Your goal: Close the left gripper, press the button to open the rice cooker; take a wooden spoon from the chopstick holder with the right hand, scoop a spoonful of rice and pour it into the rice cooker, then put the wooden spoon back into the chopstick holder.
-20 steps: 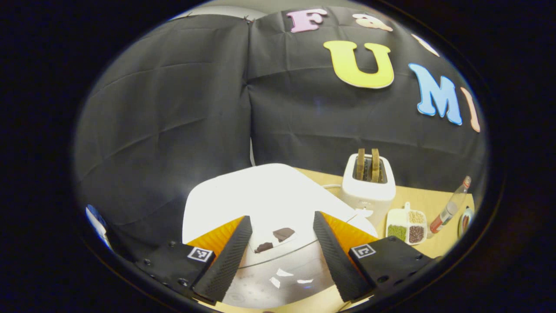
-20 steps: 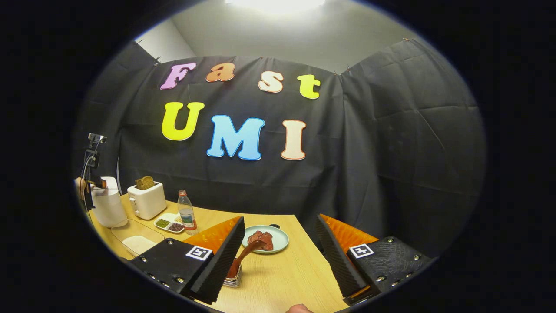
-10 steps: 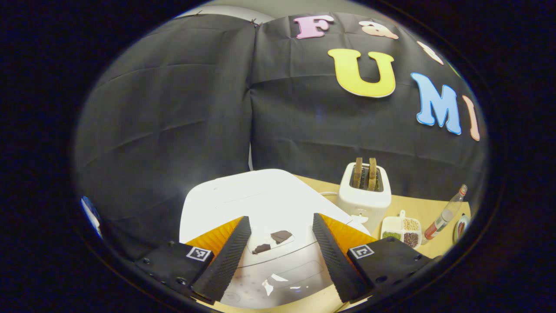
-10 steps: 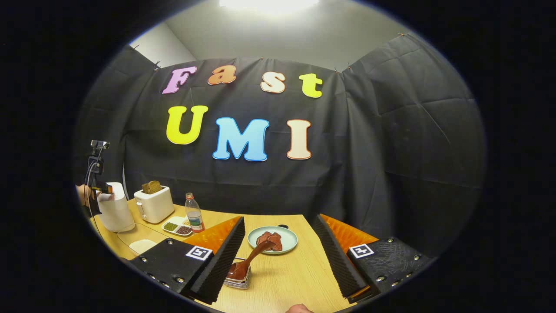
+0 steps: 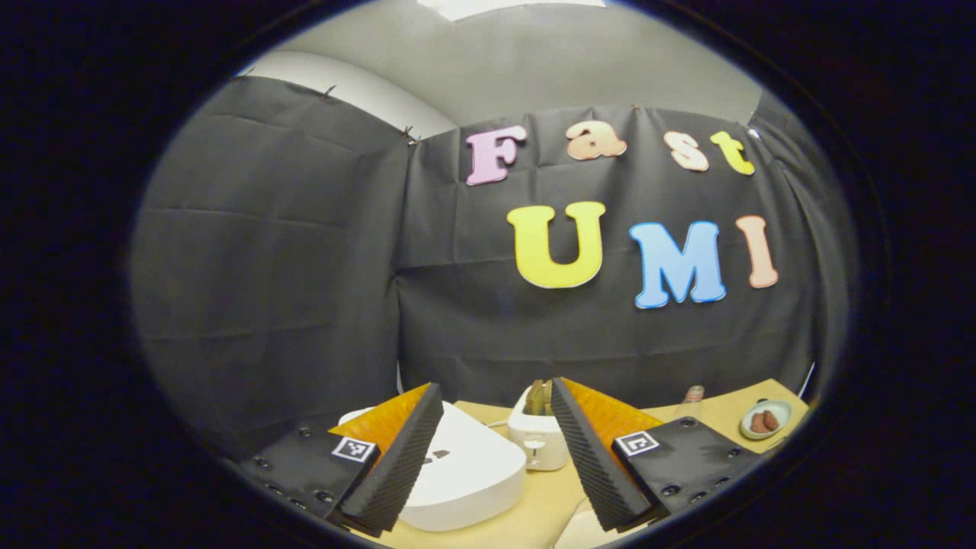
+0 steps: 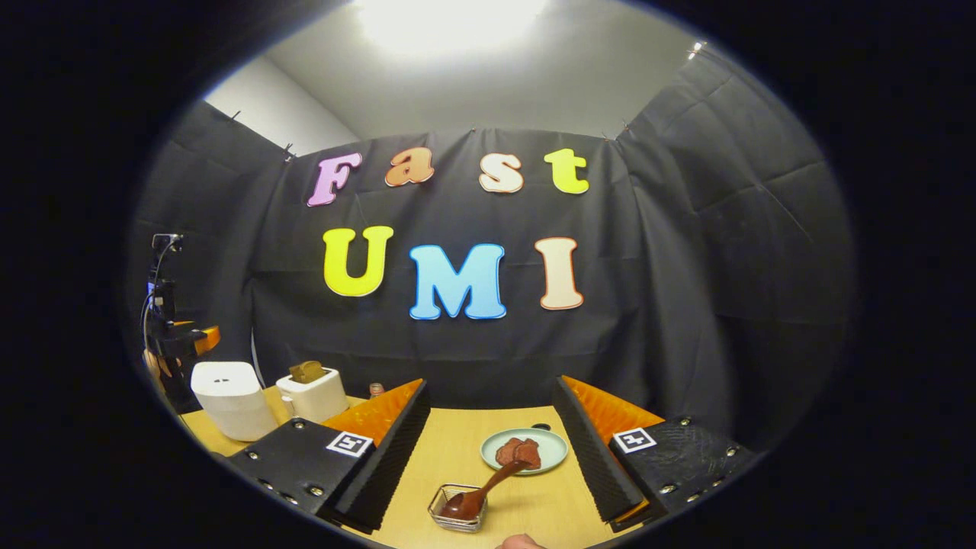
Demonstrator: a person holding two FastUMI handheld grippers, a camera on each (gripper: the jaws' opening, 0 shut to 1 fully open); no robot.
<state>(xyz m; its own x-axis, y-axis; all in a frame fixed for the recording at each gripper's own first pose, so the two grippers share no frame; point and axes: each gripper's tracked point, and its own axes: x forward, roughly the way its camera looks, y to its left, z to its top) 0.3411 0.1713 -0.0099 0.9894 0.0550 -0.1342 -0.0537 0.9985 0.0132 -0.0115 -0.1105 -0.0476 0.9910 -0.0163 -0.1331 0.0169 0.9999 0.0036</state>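
Left gripper (image 5: 488, 457): jaws spread wide, nothing between the fingers, held above the table (image 5: 534, 511). Just ahead and below, partly behind its left finger, sits one white rice cooker (image 5: 465, 473), lid down. Directly beyond the gap stands one white toaster (image 5: 537, 442) with bread in its slots. Past its right finger, one bottle cap (image 5: 692, 393) shows above the finger block, and farther right one pale green plate (image 5: 765, 419) carries brown food pieces.

Right gripper (image 6: 488, 457): jaws likewise wide apart and empty, raised over the wooden table (image 6: 457, 457). Immediately below the gap, close to the camera, stands one wire chopstick holder (image 6: 457, 517) with one wooden spoon (image 6: 480, 496) in it, bowl end down in the holder and handle leaning up and away to the right. Neither finger touches spoon or holder. Just beyond the spoon handle lies the green plate (image 6: 524, 450) with the brown food. Well off to this gripper's left, beyond its left finger, the rice cooker (image 6: 232, 400) and the toaster (image 6: 313, 393) stand side by side, with the bottle top (image 6: 375, 390) just right of the toaster. Behind the cooker, the other gripper (image 6: 179, 343) is seen at the far left edge, held above the cooker and clear of it.

A fingertip (image 6: 522, 542) shows at the bottom edge of the right gripper view.
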